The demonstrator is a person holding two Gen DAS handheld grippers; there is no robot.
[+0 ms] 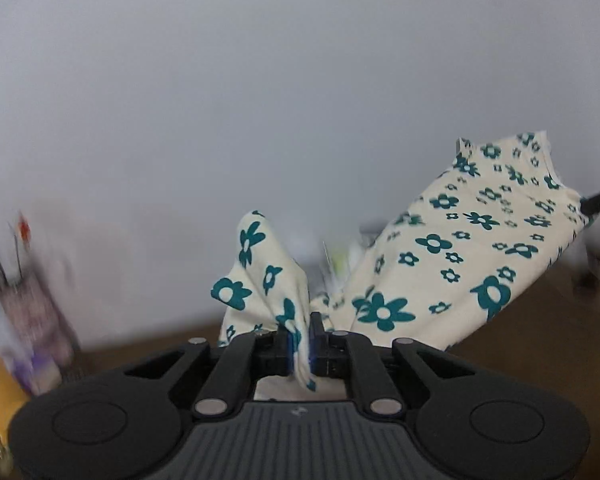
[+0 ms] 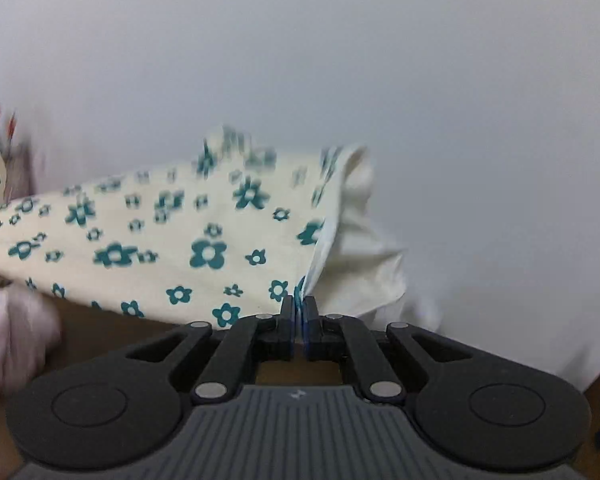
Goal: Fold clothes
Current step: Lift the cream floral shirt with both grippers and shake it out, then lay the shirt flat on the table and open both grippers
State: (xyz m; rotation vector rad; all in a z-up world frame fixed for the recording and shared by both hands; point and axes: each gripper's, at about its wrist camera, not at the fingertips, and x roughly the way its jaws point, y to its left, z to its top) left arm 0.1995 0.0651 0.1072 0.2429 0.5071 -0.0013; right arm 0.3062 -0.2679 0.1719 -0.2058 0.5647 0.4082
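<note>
Left gripper [image 1: 300, 330] pinching a bunched corner of the floral garment [image 1: 472, 248], fingers pressed onto the cloth. Right gripper [image 2: 299, 312] clamping another edge of the same cream, teal-flowered fabric [image 2: 172, 240], jaws nearly together around it. Hanging lifted between both grippers, stretching off toward the right in the left wrist view and toward the left in the right wrist view, plain inner side showing. Spanning above a brown table [image 1: 540, 340]. Standing before a pale wall [image 1: 300, 80]. Blurring at left, some colourful clutter [image 1: 24, 280].
</note>
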